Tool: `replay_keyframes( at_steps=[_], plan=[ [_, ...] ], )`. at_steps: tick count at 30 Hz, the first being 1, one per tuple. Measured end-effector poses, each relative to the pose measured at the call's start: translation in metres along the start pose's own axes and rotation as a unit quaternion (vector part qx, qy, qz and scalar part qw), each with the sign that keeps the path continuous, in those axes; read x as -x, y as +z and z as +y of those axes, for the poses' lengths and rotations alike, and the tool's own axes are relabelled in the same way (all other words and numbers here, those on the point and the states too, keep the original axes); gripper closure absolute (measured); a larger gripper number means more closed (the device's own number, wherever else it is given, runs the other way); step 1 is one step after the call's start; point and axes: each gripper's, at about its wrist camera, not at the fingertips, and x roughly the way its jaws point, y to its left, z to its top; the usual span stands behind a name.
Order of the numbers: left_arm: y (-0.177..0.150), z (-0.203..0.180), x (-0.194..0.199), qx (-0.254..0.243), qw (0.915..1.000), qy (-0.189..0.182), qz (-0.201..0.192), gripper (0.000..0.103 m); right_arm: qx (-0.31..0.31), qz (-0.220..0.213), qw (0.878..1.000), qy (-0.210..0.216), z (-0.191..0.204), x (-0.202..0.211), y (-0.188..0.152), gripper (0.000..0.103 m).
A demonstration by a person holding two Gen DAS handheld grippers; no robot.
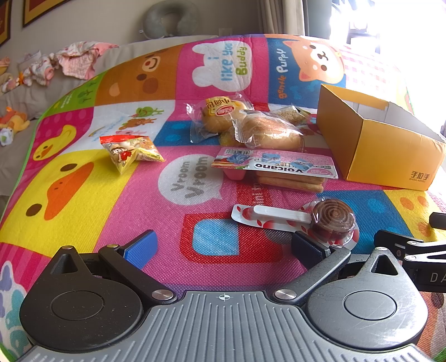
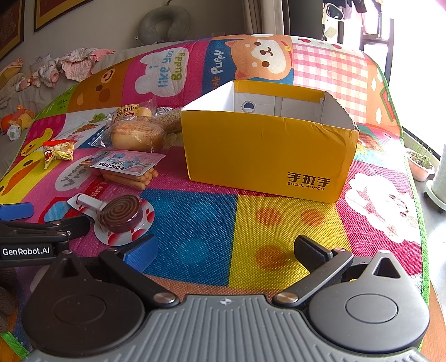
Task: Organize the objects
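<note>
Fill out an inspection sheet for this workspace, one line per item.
Surface: cartoon play mat, flat.
Job's things: yellow box upright, open top, interior partly hidden; lollipop nearest the left gripper; Volcano biscuit pack, two wrapped buns, small snack bag lying loose left of the box.
Clutter: nothing seen on the mat.
Grippers: left gripper open, holding nothing; right gripper open, holding nothing.
Cables: nothing seen.
Surroundings: neck pillow, crumpled clothes, bright window.
</note>
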Motion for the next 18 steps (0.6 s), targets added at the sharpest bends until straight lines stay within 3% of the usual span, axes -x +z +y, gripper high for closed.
replay_keyframes(
  at_steps=[18],
  plan=[
    [-0.0004,-0.0002,0.0002,0.000,1.0000,0.000,0.000,0.000,0.002,-0.001,1.000,-0.004,0.0016,-0.0008,-0.0021,0.000]
  ],
)
